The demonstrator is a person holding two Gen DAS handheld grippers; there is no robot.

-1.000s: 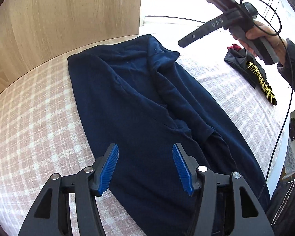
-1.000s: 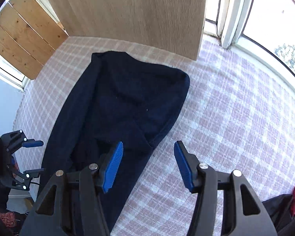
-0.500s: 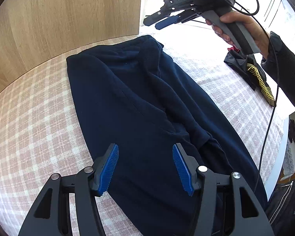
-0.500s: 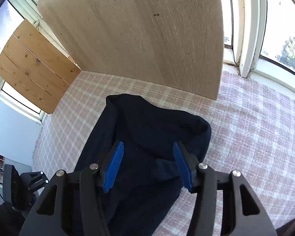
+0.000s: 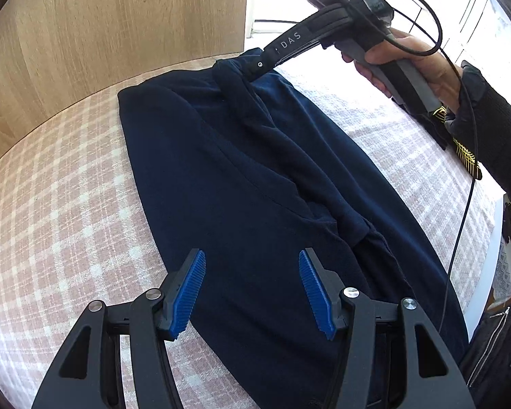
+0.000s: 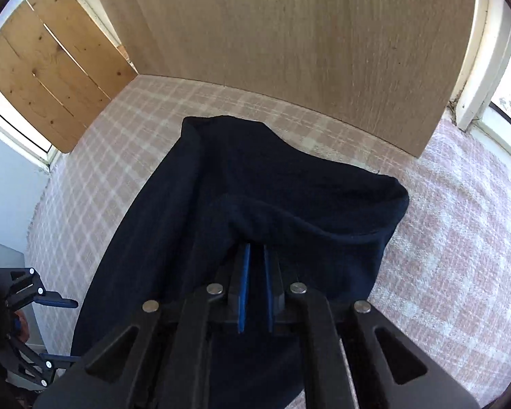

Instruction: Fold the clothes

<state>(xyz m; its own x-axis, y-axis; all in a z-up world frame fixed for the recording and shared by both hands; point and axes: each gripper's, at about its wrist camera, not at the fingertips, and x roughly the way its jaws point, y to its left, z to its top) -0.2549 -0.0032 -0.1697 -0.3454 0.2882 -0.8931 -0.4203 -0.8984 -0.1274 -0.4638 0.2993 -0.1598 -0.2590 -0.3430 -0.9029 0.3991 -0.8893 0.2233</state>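
at the far end: right gripper [image 6: 255, 259] closing, seemingly pinching navy garment [image 5: 255, 170]
near end: left gripper [image 5: 252, 289] spread, empty
risk: thin pinch slips, fold collapses

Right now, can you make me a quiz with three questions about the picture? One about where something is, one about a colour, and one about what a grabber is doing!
1. Where does the navy garment lie?
A. on the checked blanket
B. on a chair
C. on the floor

2. What colour are the pads of the left gripper?
A. red
B. blue
C. green

3. What is the right gripper doing?
A. hanging in the air, wide open
B. closing on a fold of the garment
C. holding a sock

Answers: 1 A, the pink and white checks show all round the cloth. 2 B, both ribbed pads are blue. 3 B, its jaws are nearly together with cloth bunched at the tips.
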